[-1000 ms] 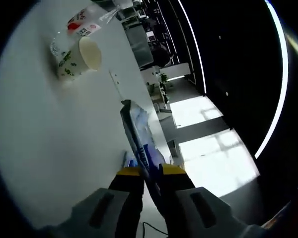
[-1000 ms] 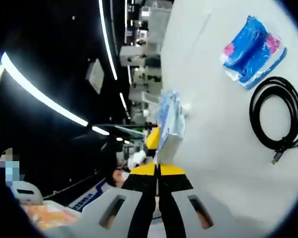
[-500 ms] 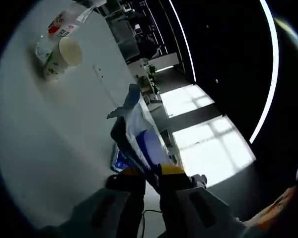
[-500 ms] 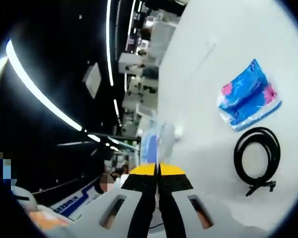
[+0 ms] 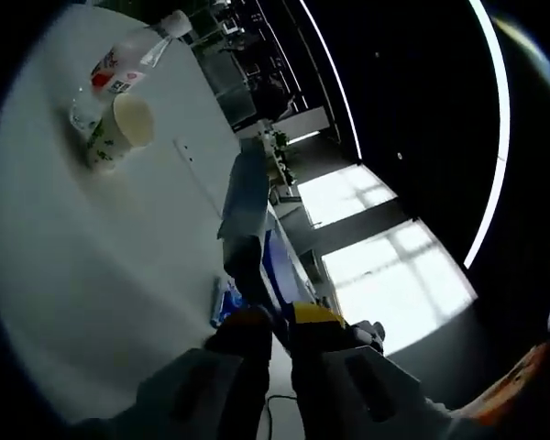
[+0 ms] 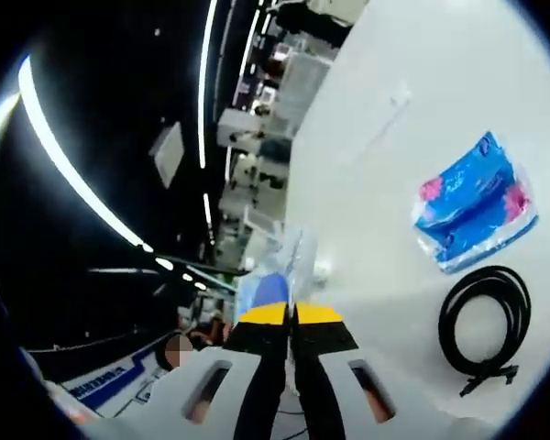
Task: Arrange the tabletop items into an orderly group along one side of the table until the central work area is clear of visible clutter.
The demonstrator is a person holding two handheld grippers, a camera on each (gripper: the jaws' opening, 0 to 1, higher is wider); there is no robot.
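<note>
Two grippers hold one thing between them, a soft blue and white plastic packet. In the left gripper view, at the far left on the white table [image 5: 92,275], a paper cup with green print [image 5: 121,130] lies on its side, its open mouth turned to the right, and a clear plastic bottle with a red and white label [image 5: 128,60] lies just beyond it. To the right, the left gripper [image 5: 273,323] has its yellow-tipped jaws pressed together on the lower end of the blue and white packet [image 5: 252,234], whose long axis runs up and away from the jaws, leaning slightly left.

In the right gripper view, the right gripper [image 6: 291,314] is closed tight on the packet [image 6: 280,275], which stands up from the jaws near the table edge. Further right on the table [image 6: 376,211] lies a flat blue and pink plastic-wrapped pack [image 6: 475,203], its long axis slanting up to the right. Near it lies a coiled black cable [image 6: 482,323].
</note>
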